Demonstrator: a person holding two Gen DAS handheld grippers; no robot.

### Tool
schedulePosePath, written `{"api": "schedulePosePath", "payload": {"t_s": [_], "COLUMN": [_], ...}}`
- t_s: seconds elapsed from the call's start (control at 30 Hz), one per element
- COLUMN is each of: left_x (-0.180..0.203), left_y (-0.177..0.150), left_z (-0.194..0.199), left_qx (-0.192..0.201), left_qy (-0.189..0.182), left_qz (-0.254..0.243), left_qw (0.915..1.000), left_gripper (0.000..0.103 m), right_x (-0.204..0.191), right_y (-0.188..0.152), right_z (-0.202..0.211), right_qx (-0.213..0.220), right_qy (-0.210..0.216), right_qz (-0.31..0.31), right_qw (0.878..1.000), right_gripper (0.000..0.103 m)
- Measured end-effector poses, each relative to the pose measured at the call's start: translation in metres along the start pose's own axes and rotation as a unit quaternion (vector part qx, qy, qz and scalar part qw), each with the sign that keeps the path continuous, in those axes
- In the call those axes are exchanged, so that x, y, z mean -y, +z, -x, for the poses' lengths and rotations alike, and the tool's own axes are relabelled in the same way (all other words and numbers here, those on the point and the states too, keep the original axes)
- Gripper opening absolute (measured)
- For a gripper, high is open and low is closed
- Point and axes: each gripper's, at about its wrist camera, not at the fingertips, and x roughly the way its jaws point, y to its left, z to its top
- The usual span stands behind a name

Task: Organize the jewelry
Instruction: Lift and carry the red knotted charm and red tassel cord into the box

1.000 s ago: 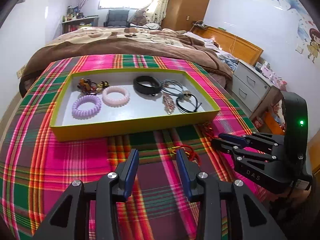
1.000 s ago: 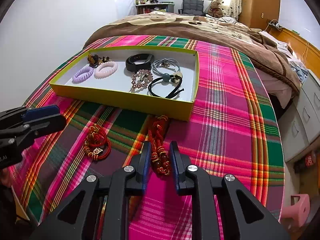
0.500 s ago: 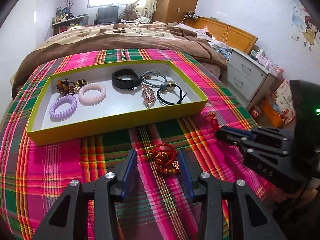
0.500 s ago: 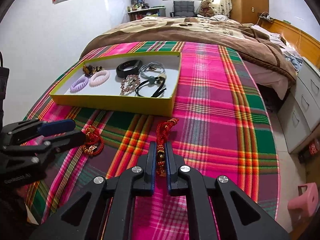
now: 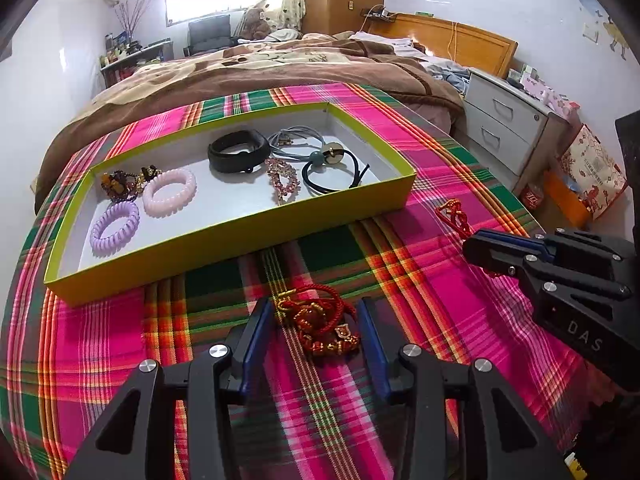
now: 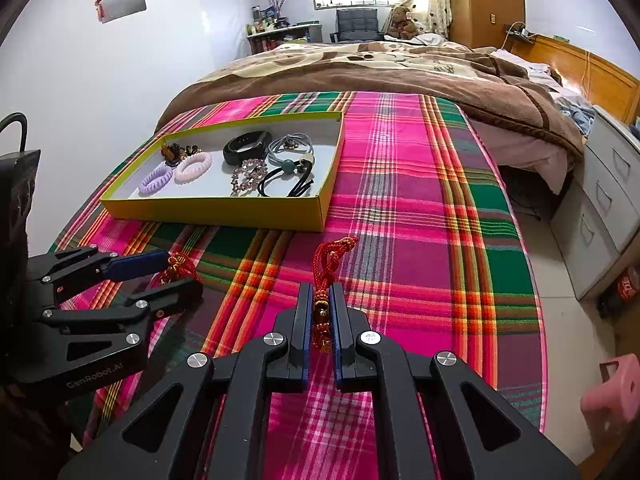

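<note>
Left gripper [image 5: 312, 322] pitched down over plaid cloth [image 5: 100, 340], jaws wide apart. Coiled red cord bracelet [image 5: 320, 326] lay on cloth between them, pads not touching. Right gripper [image 6: 321, 312] angled down too, jaws clamped on beaded red tassel charm [image 6: 325, 280], its loop poking out toward yellow tray [image 6: 216, 211].

Your yellow tray [image 5: 248, 228] lies flat on the plaid blanket [image 5: 420, 152], holding a purple spiral hair tie [image 5: 115, 229], a pink spiral hair tie [image 5: 170, 192], an amber bead bracelet [image 5: 120, 184], a black band [image 5: 239, 155], a rhinestone piece [image 5: 283, 178], grey elastics [image 5: 294, 140] and a black elastic with beads [image 5: 334, 172]. In front of the tray, one red cord charm [image 5: 320, 324] lies bunched; a second red cord charm [image 6: 326, 280] stretches lengthwise toward the tray.
</note>
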Motion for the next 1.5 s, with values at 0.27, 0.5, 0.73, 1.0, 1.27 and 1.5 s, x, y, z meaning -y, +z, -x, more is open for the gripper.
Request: {"api": "schedulePosePath", "payload": {"t_s": [0.27,0.5,0.73,1.0,1.27,1.5], "left_x": [0.000,0.001,0.000,-0.006,-0.018,-0.048], "left_y": [-0.001,-0.003,-0.006,-0.008,-0.003,0.018], "left_z": [0.000,0.004,0.008,0.023,0.045,0.066], "left_qx": [0.000,0.006,0.012,0.031,0.059,0.089], "left_qy": [-0.002,-0.013,-0.012,-0.009,-0.015,0.000], "left_qz": [0.005,0.003,-0.002,0.003,0.016,0.036], "left_qw": [1.0000,0.9999,0.9999,0.9995,0.9980,0.9954], "left_gripper": [0.042,0.023,0.017,0.017,0.017,0.017], "right_x": [0.001,-0.001,-0.003,-0.007,-0.011,-0.019], "right_y": [-0.001,-0.003,-0.003,-0.003,0.003,0.026], "right_z": [0.004,0.007,0.008,0.009,0.020,0.023], "right_qx": [0.006,0.007,0.008,0.010,0.029,0.050], "right_qy": [0.000,0.000,-0.001,-0.001,0.005,0.015], "right_qz": [-0.005,-0.008,-0.008,-0.008,-0.010,-0.009], "right_qw": [1.000,1.000,1.000,1.000,1.000,0.999], "right_gripper": [0.008,0.008,0.008,0.008,0.008,0.008]}}
